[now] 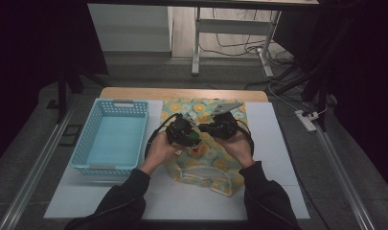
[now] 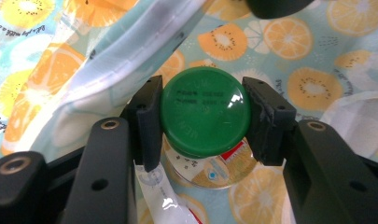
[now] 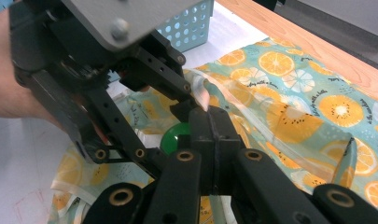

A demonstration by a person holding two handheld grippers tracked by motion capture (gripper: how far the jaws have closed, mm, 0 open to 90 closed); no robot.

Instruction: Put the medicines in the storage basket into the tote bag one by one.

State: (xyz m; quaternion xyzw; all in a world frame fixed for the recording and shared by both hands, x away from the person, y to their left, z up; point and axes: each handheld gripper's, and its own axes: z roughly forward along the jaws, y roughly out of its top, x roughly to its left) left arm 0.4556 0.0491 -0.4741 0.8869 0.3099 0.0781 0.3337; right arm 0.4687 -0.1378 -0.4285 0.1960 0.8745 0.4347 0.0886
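A: We found the left gripper [image 2: 203,119] clamped on a green-capped bottle [image 2: 204,116], jaws on either side of the cap, held at the open mouth of the fruit-print bag [image 1: 208,165].

B: The right gripper [image 3: 210,135] was pinched together on the bag's clear edge [image 3: 233,119], holding it up.

A: We judged the job midway: whether the bottle was going in or out we could not tell.

B: The blue basket [image 1: 112,139] sat empty at nine o'clock on the white-covered desk [image 1: 278,143]. At twelve o'clock, dim floor, cables and a table frame.
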